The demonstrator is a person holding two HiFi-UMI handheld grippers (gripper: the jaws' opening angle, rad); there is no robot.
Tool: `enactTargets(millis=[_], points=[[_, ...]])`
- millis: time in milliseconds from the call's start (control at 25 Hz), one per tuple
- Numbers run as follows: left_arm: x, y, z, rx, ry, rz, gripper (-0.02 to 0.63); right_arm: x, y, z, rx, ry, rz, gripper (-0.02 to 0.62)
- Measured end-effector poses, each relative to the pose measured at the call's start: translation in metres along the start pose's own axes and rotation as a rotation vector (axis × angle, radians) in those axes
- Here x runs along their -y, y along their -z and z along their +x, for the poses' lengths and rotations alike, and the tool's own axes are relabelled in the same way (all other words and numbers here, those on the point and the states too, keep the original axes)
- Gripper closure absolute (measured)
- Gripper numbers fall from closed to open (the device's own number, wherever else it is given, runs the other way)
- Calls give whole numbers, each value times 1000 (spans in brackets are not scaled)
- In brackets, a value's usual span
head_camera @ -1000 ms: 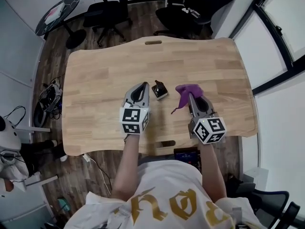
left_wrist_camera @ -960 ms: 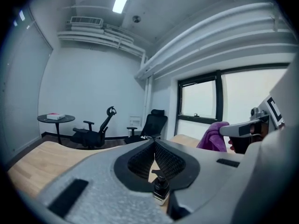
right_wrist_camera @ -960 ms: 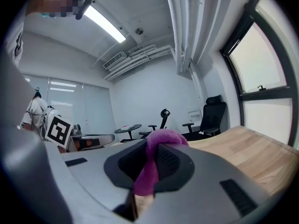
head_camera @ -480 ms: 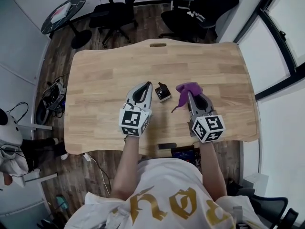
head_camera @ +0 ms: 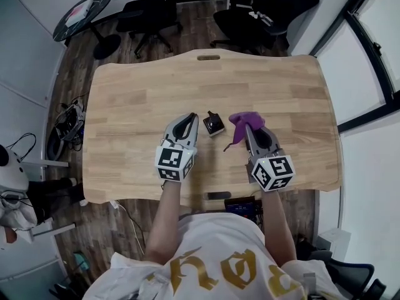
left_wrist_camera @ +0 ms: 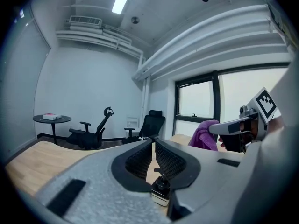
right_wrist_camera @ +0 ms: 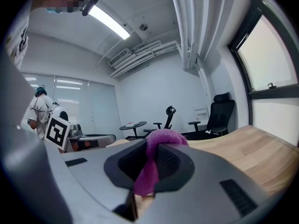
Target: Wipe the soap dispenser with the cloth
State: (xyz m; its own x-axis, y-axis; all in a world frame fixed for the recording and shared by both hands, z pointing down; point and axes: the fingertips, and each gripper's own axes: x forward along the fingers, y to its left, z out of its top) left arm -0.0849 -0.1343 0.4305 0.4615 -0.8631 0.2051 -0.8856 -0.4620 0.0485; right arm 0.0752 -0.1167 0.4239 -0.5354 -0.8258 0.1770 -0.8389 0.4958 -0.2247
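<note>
table [head_camera: 137,99] — matt wood grain | cloth [head_camera: 245,118] — soft fuzzy fabric

No word, number or brand can be read with certainty. The person's white shirt [head_camera: 187,242] carries large ornate gold lettering [head_camera: 219,269], seen upside down and creased, and its letters cannot be made out. The left marker cube [head_camera: 174,163] on the left gripper [head_camera: 192,117] and the right marker cube [head_camera: 272,172] on the right gripper [head_camera: 245,127] bear only black-and-white square patterns, no letters or digits.
</note>
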Motion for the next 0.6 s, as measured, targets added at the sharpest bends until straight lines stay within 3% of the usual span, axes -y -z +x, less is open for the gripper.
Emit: enactTargets(millis=[160,240,600], points=[[0,9,7,-4,41,-63,594,2,8,9,-20,-9,6,558],[0,17,11,-18,42,-51,594,4,15,14,-40,-12,8,558],[-5,75,23,-158,66,-78,539,5,45,35,-116,-35,20,558]])
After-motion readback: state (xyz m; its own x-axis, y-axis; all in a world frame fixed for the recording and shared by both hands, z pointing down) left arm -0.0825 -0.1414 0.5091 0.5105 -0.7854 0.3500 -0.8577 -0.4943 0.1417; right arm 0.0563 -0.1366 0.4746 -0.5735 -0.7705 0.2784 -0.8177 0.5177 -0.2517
